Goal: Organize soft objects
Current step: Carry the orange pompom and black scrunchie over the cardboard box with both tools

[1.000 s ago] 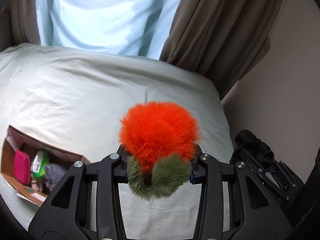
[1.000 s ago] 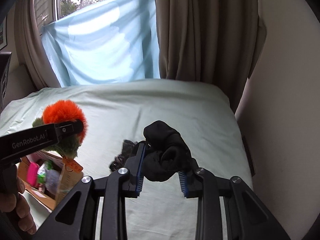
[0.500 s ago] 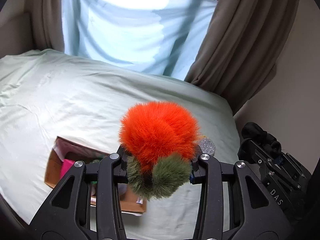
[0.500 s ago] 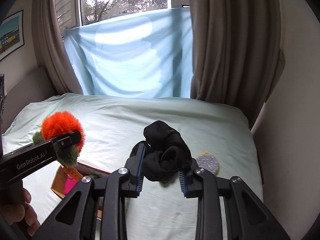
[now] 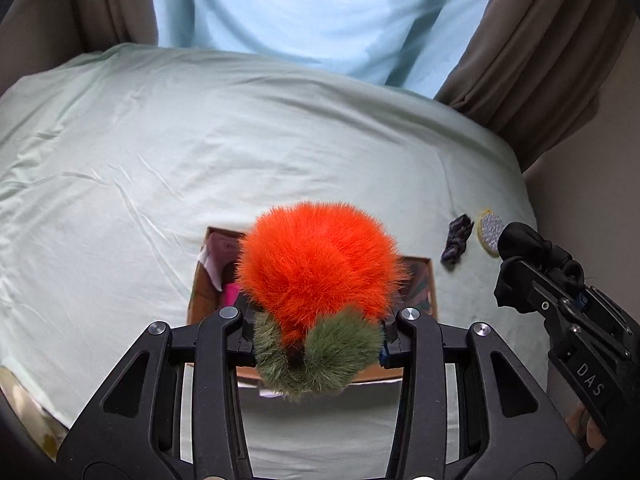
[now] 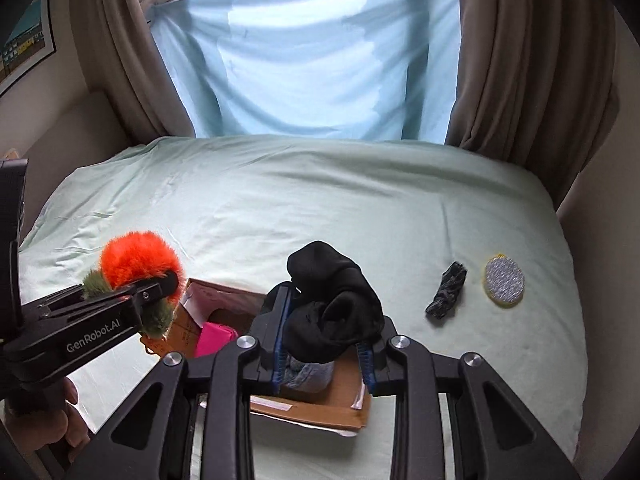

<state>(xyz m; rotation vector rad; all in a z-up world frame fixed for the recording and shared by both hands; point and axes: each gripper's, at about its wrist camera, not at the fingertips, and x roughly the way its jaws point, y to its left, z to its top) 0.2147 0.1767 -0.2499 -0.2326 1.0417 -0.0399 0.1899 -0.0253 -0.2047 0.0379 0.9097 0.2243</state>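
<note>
Left gripper jaws clamp the pompom; right gripper jaws clamp the black sock, both above the box. Released early, either may bounce onto the bed.

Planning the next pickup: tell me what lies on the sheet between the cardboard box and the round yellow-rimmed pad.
Only the small dark patterned cloth, lying on the sheet between cardboard box and round pad; both wrist views show it.

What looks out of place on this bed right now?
Two small things lie loose on the sheet, outside the cardboard box: a dark scrunchie and beside it a round grey and yellow pad, both near the bed's right edge. Nothing looks spilled or damaged.
</note>
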